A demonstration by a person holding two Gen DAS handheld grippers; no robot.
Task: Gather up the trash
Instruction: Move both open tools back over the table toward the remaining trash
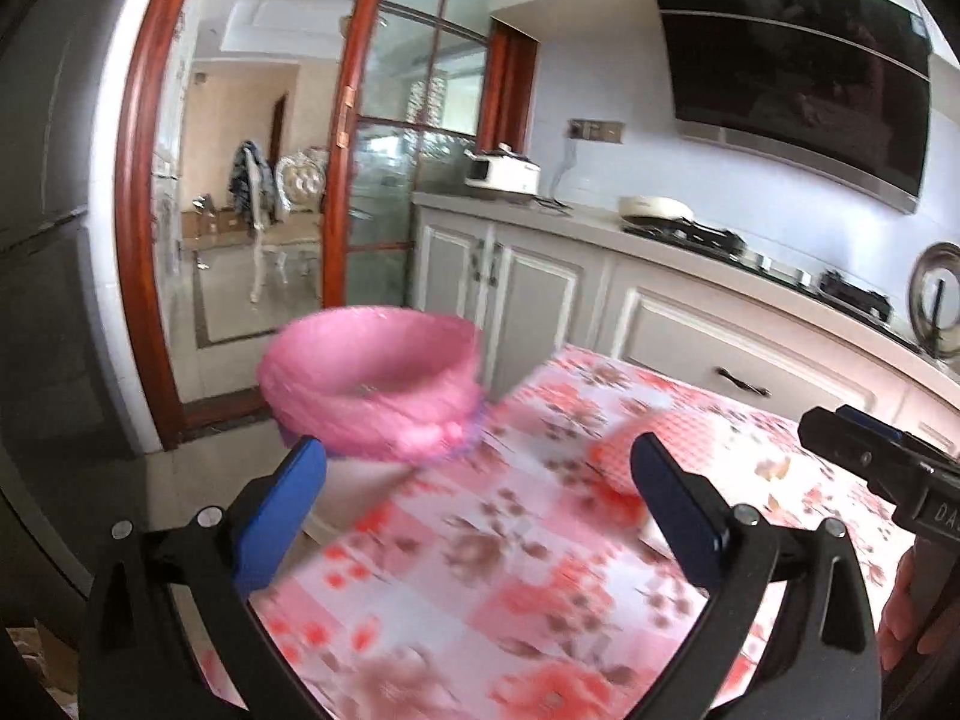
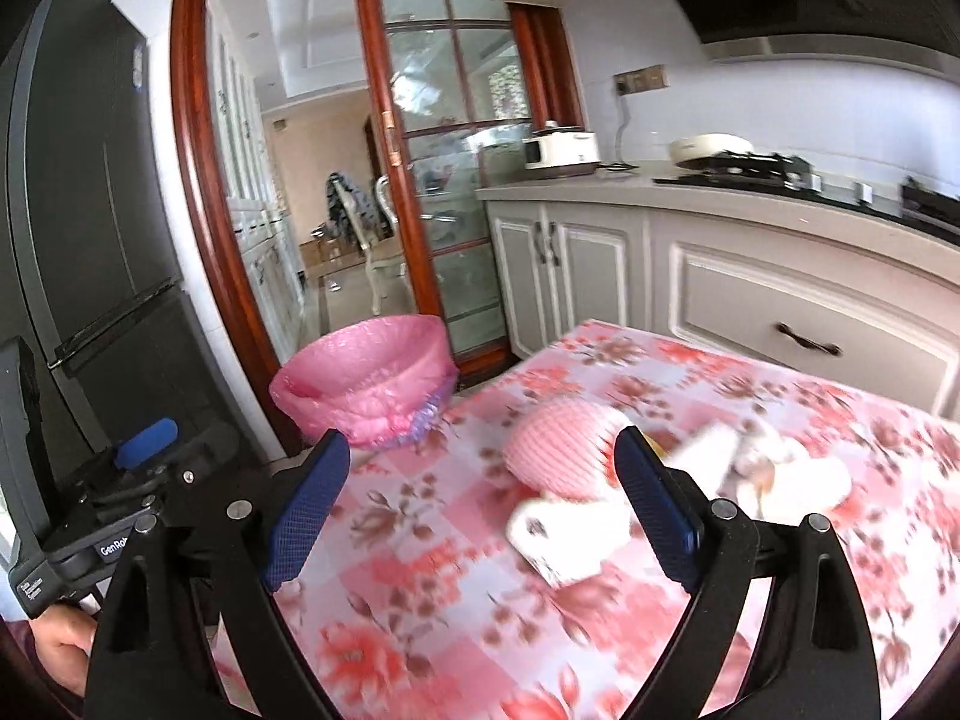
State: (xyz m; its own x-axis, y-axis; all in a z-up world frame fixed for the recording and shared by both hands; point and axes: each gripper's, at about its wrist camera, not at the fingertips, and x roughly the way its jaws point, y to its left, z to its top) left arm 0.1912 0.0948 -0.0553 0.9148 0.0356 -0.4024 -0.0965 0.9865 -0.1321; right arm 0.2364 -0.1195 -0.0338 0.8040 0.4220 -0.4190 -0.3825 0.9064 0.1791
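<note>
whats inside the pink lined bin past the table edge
The pink-lined bin shows only crinkled pink liner on its inner walls; no trash is visible. Its bottom is hidden by the near rim.

Bare tablecloth (image 2: 420, 540) before foam net (image 2: 558, 450)

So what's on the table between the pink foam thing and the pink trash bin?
Nothing: in the right wrist view, only bare flowery tablecloth lies between the pink foam net and the pink-bagged bin.
</note>
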